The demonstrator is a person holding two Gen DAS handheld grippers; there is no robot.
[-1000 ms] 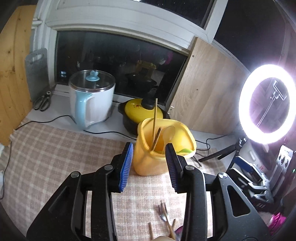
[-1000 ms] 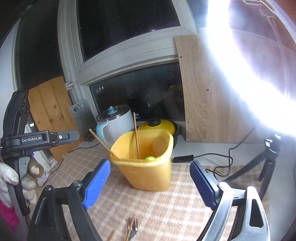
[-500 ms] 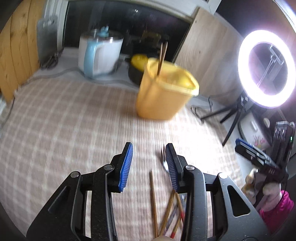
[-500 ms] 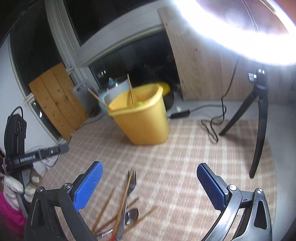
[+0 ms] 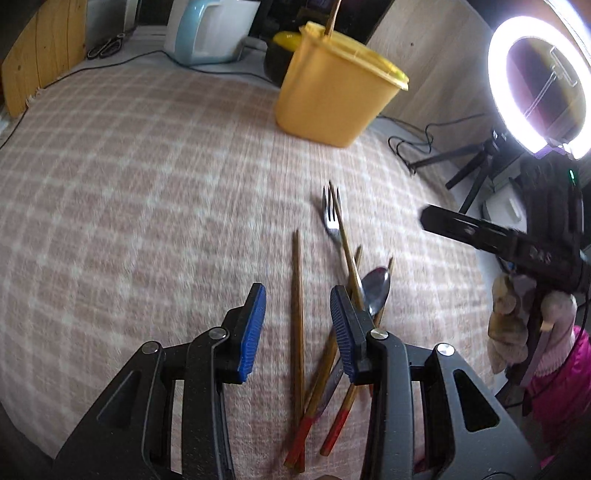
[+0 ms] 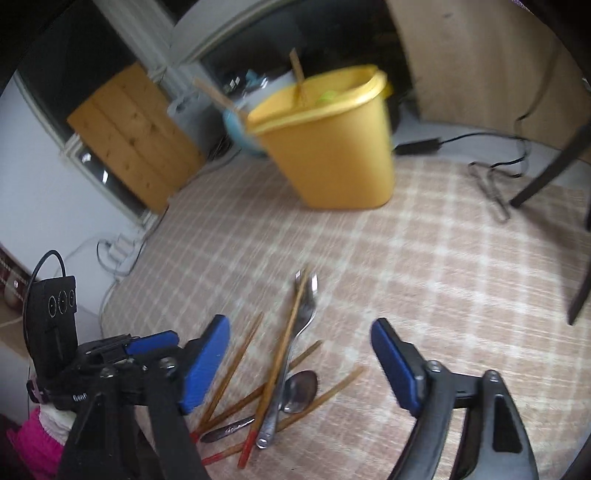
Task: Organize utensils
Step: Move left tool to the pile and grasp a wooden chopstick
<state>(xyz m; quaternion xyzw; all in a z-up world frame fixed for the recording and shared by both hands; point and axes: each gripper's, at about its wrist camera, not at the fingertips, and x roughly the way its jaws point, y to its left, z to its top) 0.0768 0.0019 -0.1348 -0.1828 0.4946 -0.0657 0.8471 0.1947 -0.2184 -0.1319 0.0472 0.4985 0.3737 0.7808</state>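
A pile of utensils lies on the checked cloth: a metal fork [image 5: 331, 218] [image 6: 304, 314], a metal spoon [image 5: 376, 288] [image 6: 300, 389] and several wooden chopsticks [image 5: 297, 317] [image 6: 236, 362] with red ends. A yellow tub [image 5: 332, 99] [image 6: 332, 147] stands farther back with chopsticks sticking out of it. My left gripper [image 5: 298, 328] is open and empty, low over the pile, with one chopstick between its jaws. My right gripper [image 6: 301, 363] is open wide and empty, above the pile.
A white and blue kettle [image 5: 207, 29] and a dark pot stand behind the tub. A lit ring light [image 5: 535, 74] on a tripod [image 6: 554, 173] is at the right, with cables [image 6: 491, 184] on the cloth. Wooden boards [image 6: 129, 129] lean at the left.
Both grippers have pulled back from the yellow tub and dropped down toward the utensil pile. The tub now sits farther away and the pile lies between the jaws.
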